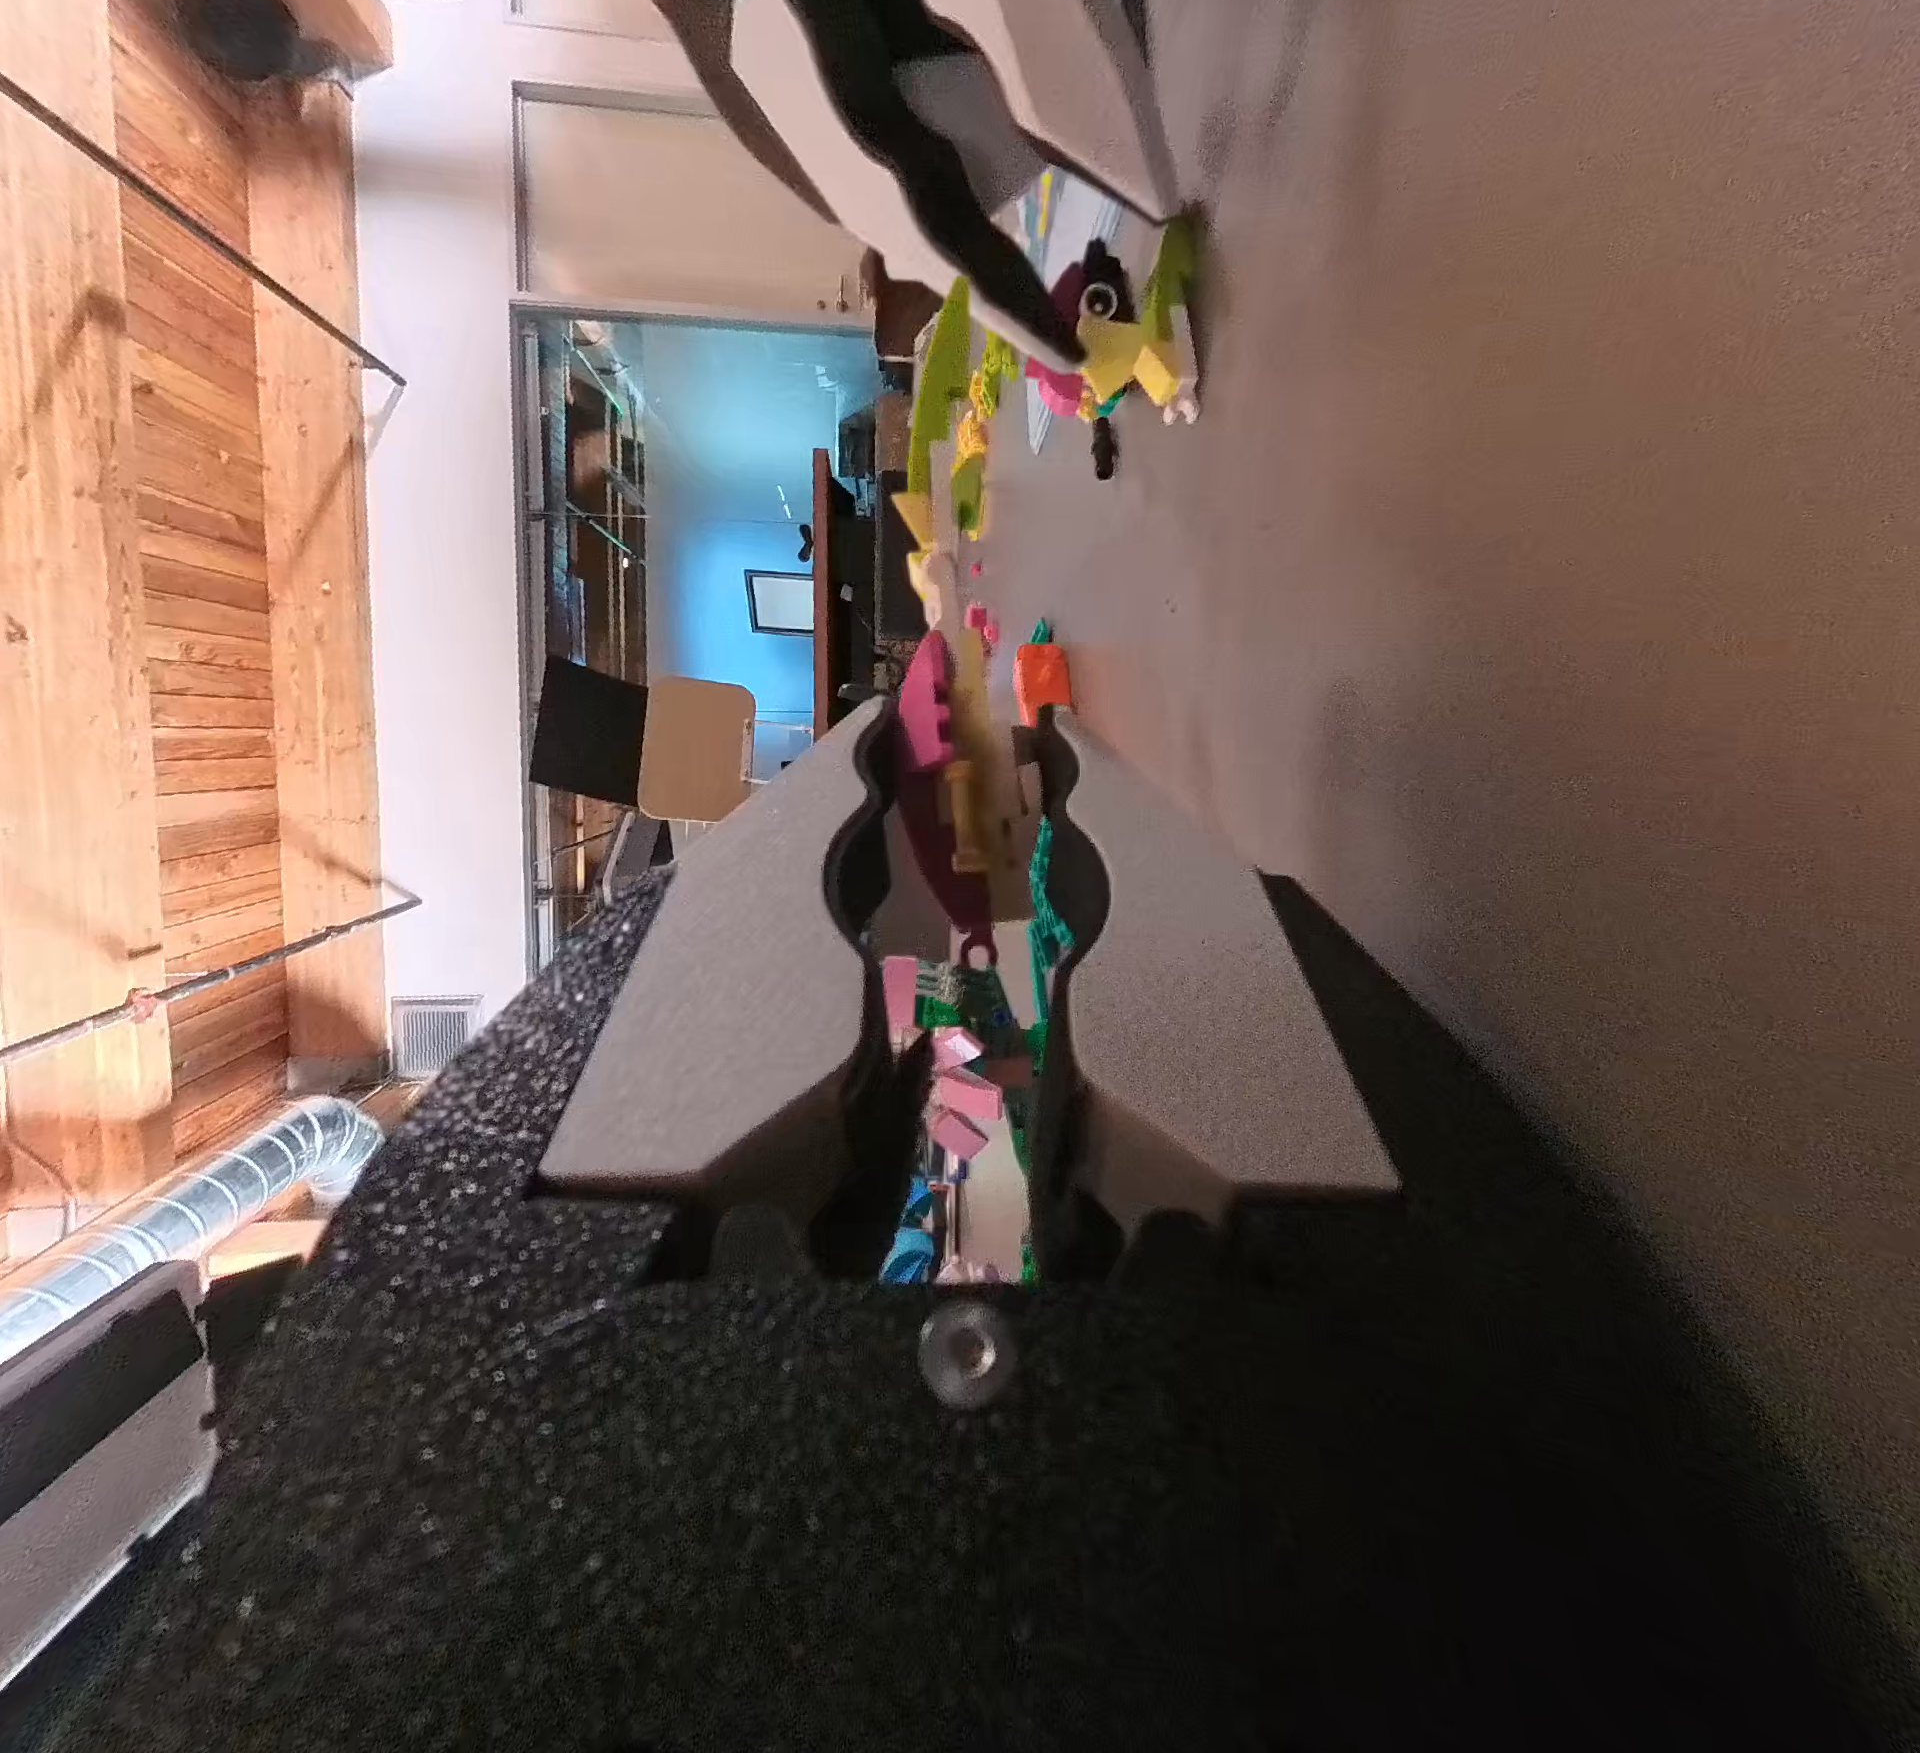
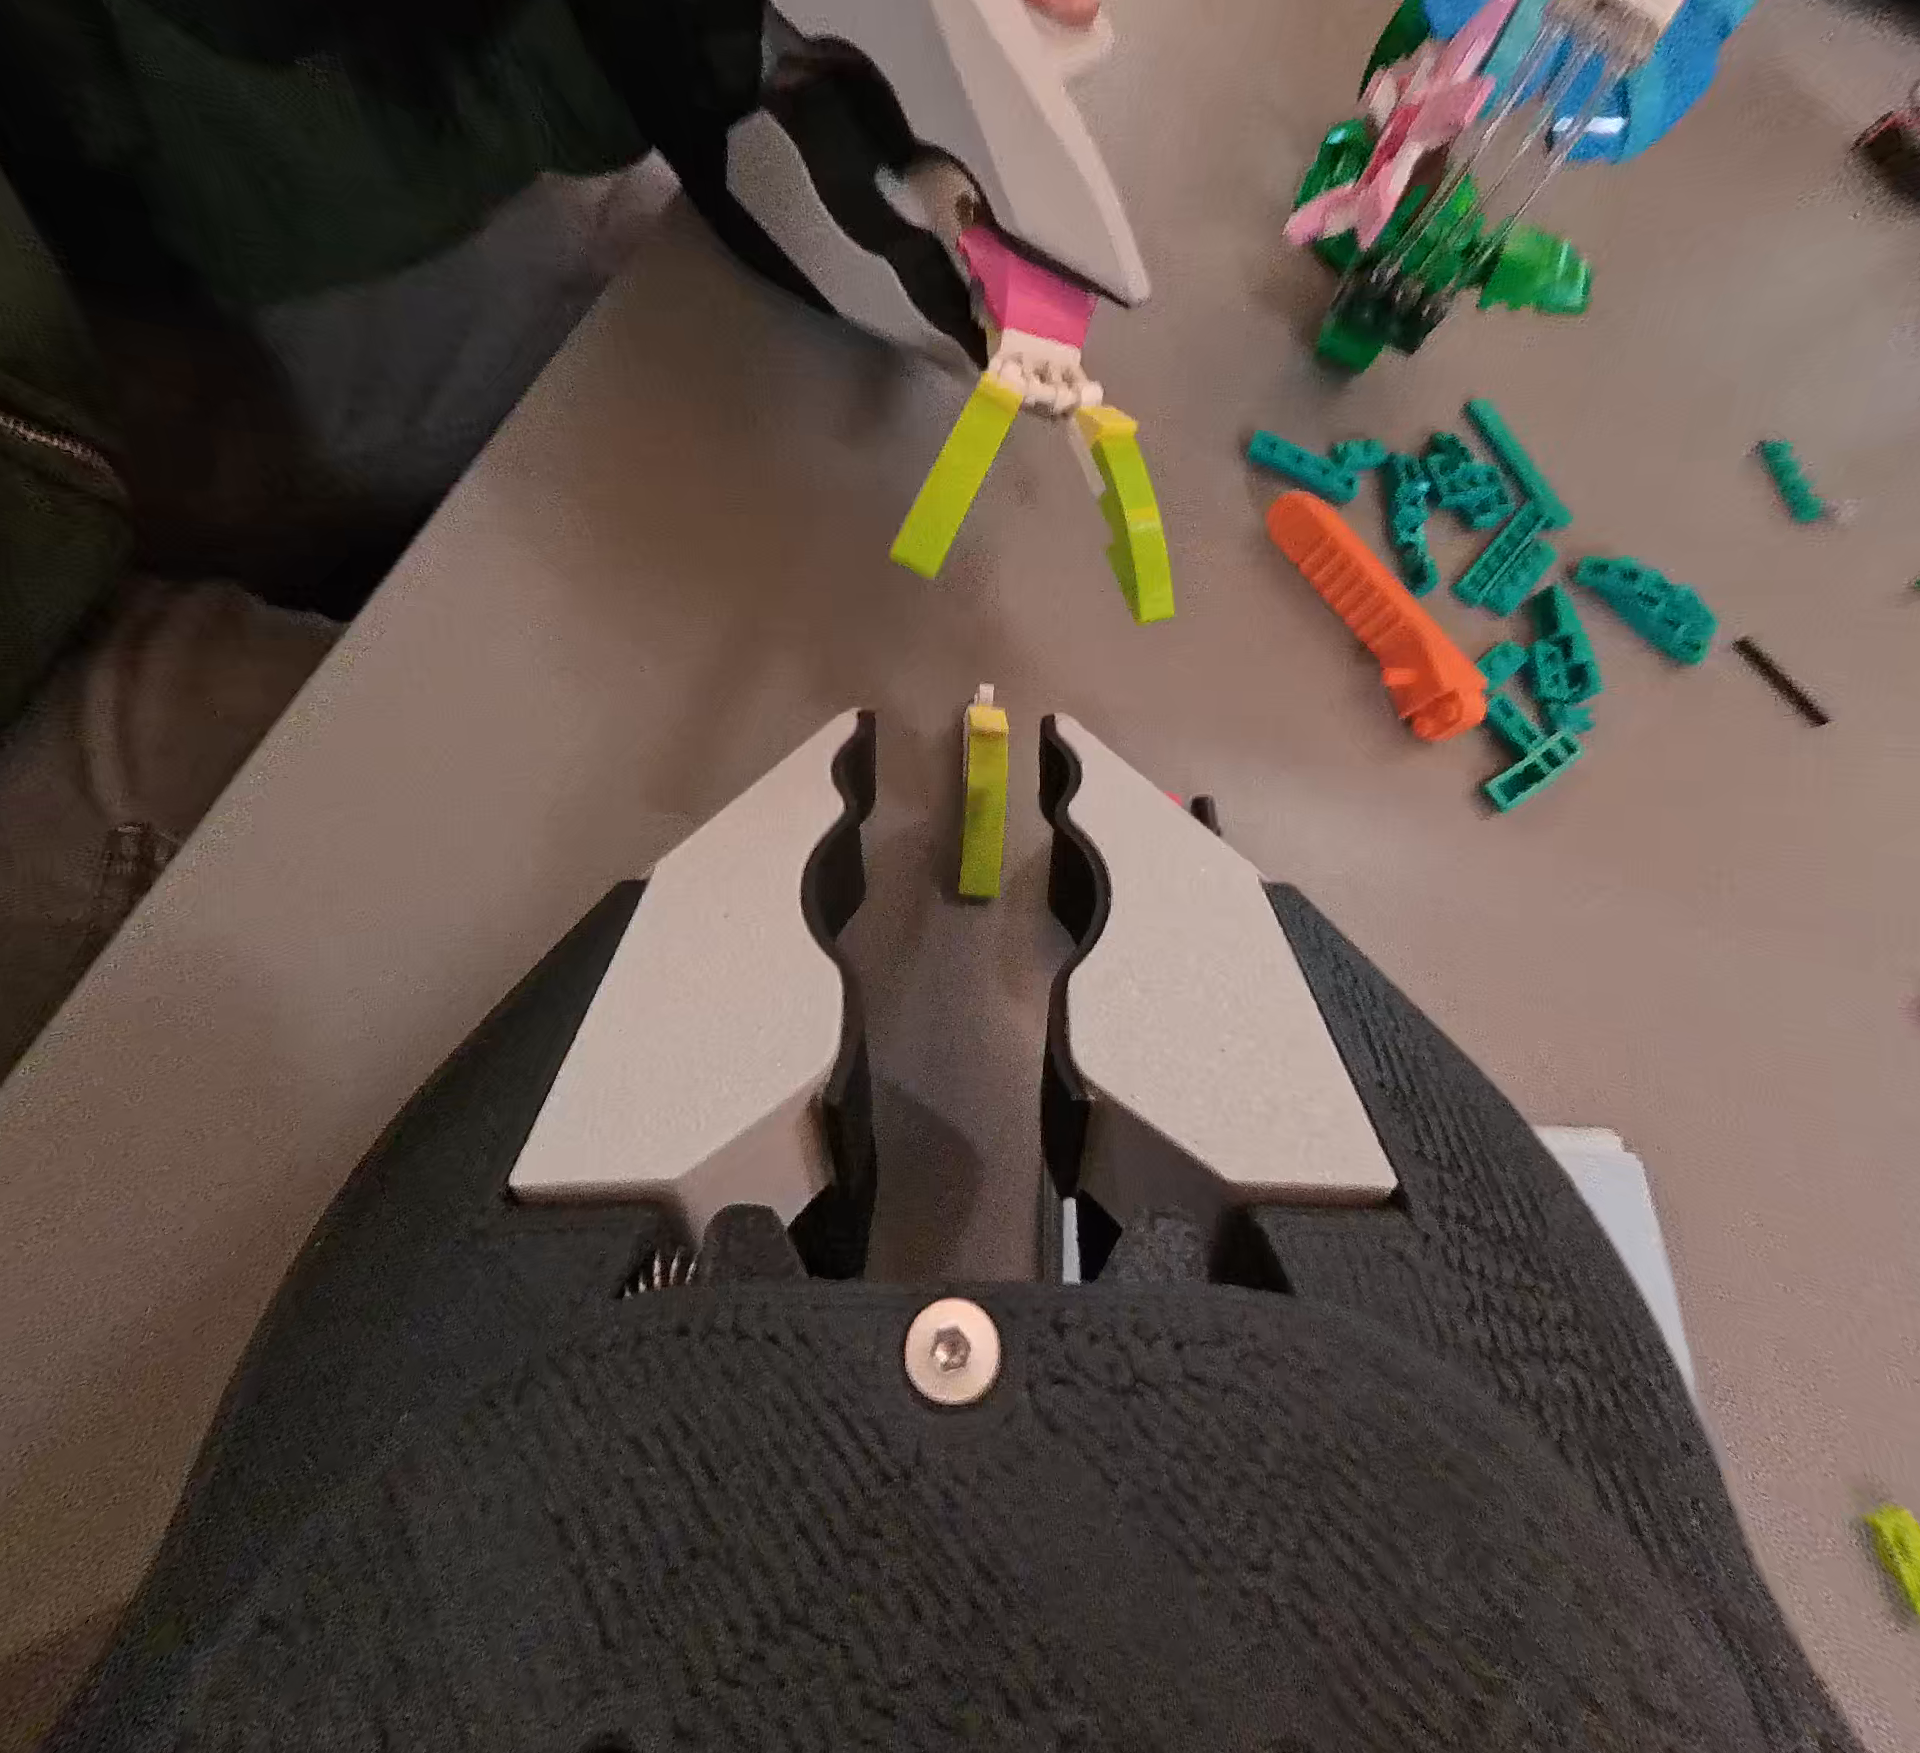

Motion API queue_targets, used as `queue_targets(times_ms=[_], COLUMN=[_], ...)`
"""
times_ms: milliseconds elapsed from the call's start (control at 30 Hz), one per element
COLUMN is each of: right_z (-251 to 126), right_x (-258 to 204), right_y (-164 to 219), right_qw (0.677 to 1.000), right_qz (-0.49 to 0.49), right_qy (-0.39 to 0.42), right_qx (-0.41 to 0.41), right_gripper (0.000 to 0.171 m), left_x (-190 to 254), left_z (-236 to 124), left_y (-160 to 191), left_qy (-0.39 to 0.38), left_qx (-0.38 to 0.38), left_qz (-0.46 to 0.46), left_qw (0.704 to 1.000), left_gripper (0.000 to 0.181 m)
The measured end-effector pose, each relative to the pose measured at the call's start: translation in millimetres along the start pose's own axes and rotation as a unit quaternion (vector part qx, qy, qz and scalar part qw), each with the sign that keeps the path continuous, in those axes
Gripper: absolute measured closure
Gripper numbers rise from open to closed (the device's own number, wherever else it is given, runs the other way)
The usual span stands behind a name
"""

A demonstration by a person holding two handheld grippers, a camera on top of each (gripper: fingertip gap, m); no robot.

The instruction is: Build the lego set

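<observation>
My left gripper (image 2: 1039, 290) is shut on a pink and magenta lego piece (image 2: 1029, 295) and holds it above the grey table (image 2: 623, 560). White joints and two lime curved leaves (image 2: 951, 488) hang from that piece. In the left wrist view the magenta piece (image 1: 930, 727) sits between my left fingertips (image 1: 966, 721). My right gripper (image 2: 954, 724) is open and low over the table. A loose lime curved leaf (image 2: 982, 810) lies between its fingers, touching neither. In the left wrist view the right gripper (image 1: 1117, 280) shows at the top among lime and yellow pieces.
A blue flower build on a green base (image 2: 1538, 72) stands at the back right. A heap of teal pieces (image 2: 1507, 540), an orange brick separator (image 2: 1371, 612) and a black rod (image 2: 1782, 664) lie on the right. The table edge (image 2: 312, 695) runs along the left, by a person in dark clothes. The left gripper's tips are roughly 9 cm from the right gripper's. The orange brick separator (image 2: 1371, 612) is about 9 cm from my left fingertips.
</observation>
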State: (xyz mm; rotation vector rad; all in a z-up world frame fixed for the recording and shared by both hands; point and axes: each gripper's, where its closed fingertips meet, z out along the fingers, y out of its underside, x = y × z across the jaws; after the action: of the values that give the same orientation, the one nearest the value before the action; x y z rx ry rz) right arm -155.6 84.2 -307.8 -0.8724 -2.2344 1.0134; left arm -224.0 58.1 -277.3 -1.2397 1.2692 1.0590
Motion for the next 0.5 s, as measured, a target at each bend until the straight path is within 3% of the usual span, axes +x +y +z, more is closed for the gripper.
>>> queue_targets(times_ms=[33,300,500], right_z=[1.7,1.9,-20.7], right_x=[-0.2,-3.6,6.0], right_y=[5.8,14.6,-24.8], right_qw=[1.0,0.998,0.997], right_qz=[0.003,0.043,0.045], right_qy=[-0.003,-0.038,-0.062], right_qx=[-0.016,-0.04,0.004], right_gripper=[0.142,0.157,0.165], left_x=[0.4,5.1,11.6], left_z=[-0.3,-1.5,-0.6], left_y=[-0.8,-8.4,-15.6], left_qy=[0.002,0.011,0.026], left_qx=[0.003,0.019,0.037], left_qz=[-0.001,0.019,0.035], left_qw=[1.0,1.0,0.998], left_gripper=[0.158,0.158,0.158])
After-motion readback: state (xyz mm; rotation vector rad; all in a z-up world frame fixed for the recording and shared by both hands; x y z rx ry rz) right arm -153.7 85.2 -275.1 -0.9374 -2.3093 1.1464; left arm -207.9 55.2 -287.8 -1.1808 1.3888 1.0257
